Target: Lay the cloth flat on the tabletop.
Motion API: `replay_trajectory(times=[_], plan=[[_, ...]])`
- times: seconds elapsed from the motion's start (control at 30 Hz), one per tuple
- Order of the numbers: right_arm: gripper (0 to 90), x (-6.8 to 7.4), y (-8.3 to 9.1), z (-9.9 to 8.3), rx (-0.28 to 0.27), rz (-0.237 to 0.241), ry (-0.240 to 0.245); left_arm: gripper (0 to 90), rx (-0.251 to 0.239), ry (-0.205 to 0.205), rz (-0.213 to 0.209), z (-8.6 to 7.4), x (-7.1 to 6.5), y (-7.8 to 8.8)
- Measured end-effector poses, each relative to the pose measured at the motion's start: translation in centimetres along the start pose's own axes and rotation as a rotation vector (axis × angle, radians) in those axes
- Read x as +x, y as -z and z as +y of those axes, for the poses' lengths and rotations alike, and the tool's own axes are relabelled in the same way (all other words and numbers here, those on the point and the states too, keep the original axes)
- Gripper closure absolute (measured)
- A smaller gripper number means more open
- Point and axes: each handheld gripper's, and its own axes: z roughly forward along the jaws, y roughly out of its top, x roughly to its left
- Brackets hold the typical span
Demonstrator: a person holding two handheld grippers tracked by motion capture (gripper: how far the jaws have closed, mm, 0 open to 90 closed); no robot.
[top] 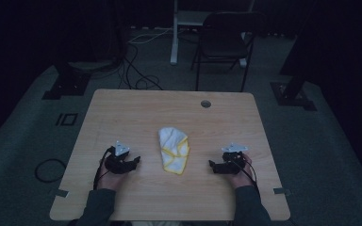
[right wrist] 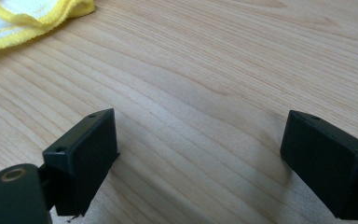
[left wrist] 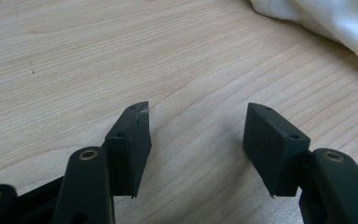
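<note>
High view: cloth (top: 174, 150) lay mid-table (top: 122, 108), folded, white, yellow-edged.
Left gripper (top: 133, 162): left of cloth, jaws apart, empty.
Right gripper (top: 213, 165): right of cloth, jaws wide, empty.

A white cloth (top: 174, 149) with a yellow stitched hem is seen lying crumpled and loosely folded on the light wooden table (top: 136, 108), slightly nearer the person's edge than the middle. Its longer side is turned roughly away from the person, and the yellow border is gathered at its near end. It is laid flat on the wood, untouched, between the two hands.
</note>
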Motion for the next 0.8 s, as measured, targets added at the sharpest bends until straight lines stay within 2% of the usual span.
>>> replay_trajectory(times=[0.2, 0.53, 0.57, 0.6, 0.67, 0.77, 0.8], plan=[[10.6, 0.0, 0.0, 0.0, 0.0, 0.0, 0.0, 42.3, 0.0, 0.006, 0.003, 0.0, 0.0, 0.0], [10.9, 0.1, 0.0, 0.0, -0.001, -0.006, -0.006, 50.6, 0.026, 0.024, 0.013, 0.1, -0.1, 0.4], [10.9, 0.1, 0.0, 0.0, -0.001, -0.005, -0.006, 51.3, 0.025, 0.032, -0.004, 0.1, -0.1, 0.5], [10.9, 0.1, 0.0, 0.0, -0.001, -0.005, -0.006, 52.2, 0.025, 0.032, -0.004, 0.1, -0.1, 0.5], [10.9, 0.1, 0.0, 0.0, 0.001, -0.004, -0.004, 52.7, 0.011, 0.041, -0.044, 0.2, -0.1, 0.7], [10.8, 0.1, 0.0, 0.0, 0.0, -0.004, -0.005, 52.8, 0.005, 0.041, -0.047, 0.3, -0.1, 0.8], [10.8, 0.1, 0.0, 0.0, -0.001, -0.004, -0.004, 52.8, -0.019, 0.039, -0.057, 0.6, -0.2, 1.3]])
